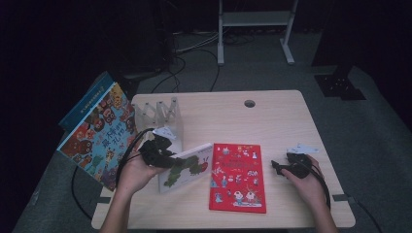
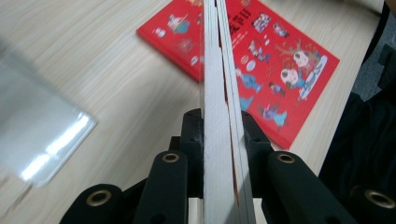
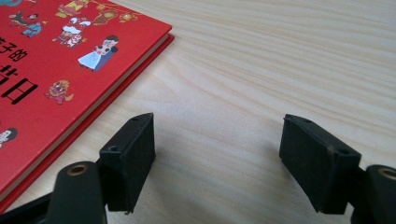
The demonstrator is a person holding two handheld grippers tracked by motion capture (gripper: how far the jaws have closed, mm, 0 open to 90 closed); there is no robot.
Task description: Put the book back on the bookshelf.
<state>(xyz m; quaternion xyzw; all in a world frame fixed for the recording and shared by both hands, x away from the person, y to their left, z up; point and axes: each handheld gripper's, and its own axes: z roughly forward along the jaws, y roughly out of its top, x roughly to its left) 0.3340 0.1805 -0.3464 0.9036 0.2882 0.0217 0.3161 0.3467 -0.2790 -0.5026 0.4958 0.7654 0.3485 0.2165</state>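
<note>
High view: left claw is clenched on the caterpillar book, tilted up off the bench beside the clear rack. Hardcover, so prob stiff, light-ish, glossy & maybe slippery; grip across the thickness near an edge, as now. Right claw is released, nothing btwn its pads, just beside the red book lying flat.

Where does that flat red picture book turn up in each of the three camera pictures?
High view: the red book lies flat at centre, low on the table.
Left gripper view: upper right, behind the white book clamped edge-on.
Right gripper view: upper left corner.
Shared landmark: the pale wooden table.
</note>
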